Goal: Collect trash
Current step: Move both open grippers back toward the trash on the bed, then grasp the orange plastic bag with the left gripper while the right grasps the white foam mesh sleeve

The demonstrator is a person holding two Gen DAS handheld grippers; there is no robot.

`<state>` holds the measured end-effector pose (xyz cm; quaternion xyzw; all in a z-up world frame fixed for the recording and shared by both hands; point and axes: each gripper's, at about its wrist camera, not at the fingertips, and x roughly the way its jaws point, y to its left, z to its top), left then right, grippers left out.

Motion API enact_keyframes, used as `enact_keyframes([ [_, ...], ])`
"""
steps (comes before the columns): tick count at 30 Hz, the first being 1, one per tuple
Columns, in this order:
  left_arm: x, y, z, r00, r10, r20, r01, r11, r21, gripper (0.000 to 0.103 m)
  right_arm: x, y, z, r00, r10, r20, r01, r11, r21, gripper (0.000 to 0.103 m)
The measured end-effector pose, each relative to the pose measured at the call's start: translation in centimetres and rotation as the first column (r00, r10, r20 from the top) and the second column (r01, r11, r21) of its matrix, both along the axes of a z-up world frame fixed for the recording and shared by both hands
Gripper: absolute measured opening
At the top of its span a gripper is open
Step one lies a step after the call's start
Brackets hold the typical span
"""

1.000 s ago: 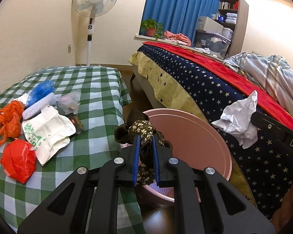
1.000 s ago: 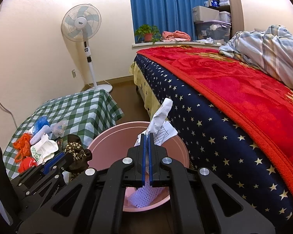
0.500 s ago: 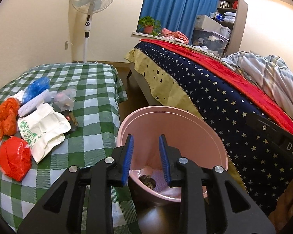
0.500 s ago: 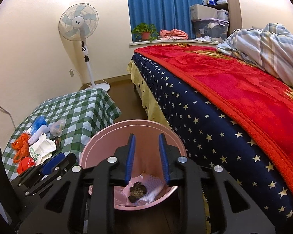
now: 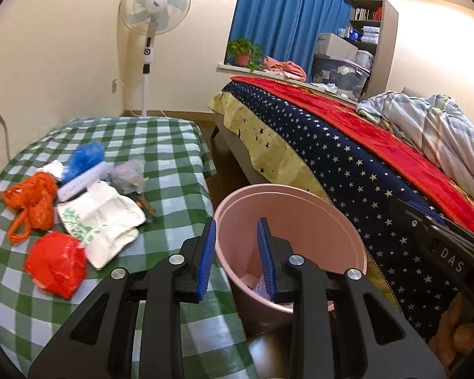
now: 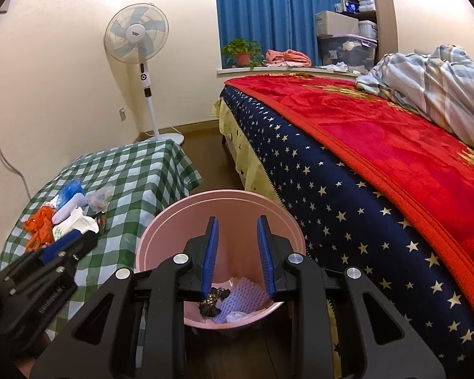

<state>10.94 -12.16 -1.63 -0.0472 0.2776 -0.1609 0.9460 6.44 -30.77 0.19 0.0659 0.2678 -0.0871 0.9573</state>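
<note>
Left tongs (image 5: 236,254): jaws parted, nothing between the blue pads, having just been opening. They are held over the near rim of the pink bin (image 5: 300,195), at the edge of the checked table (image 5: 161,145).

Right tongs (image 6: 237,254): jaws likewise parted and empty, also just opened, and pointed down into the bin (image 6: 161,224).

Trash in the bin, as seen from the right wrist: a dark patterned scrap (image 6: 213,300), a white foam net (image 6: 245,295) and a white crumple (image 6: 238,315) on the bottom.

Trash on the table: an orange bag (image 5: 31,202), a red bag (image 5: 57,263), a white printed bag (image 5: 101,218), a blue bag (image 5: 83,156) and a clear wrapper (image 5: 129,175), all bunched together at the left. The bin stands on the floor between the table and the bed (image 5: 347,164).
</note>
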Motion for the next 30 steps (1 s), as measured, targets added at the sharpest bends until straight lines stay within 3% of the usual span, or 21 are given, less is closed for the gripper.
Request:
enact_keyframes([
  [16, -3.5, 5.7, 2.2, 0.996, 0.074, 0.044, -0.074, 0.997, 0.002, 0.027, -2.1, 4.7, 2.3, 0.996, 0.071, 0.044, -0.072, 0.997, 0.018, 0.026],
  [30, -3.9, 14.7, 1.6, 0.971, 0.236, 0.023, -0.236, 0.972, -0.002, 0.027, 0.0, 12.9, 2.1, 0.975, 0.212, 0.061, -0.214, 0.976, 0.034, 0.026],
])
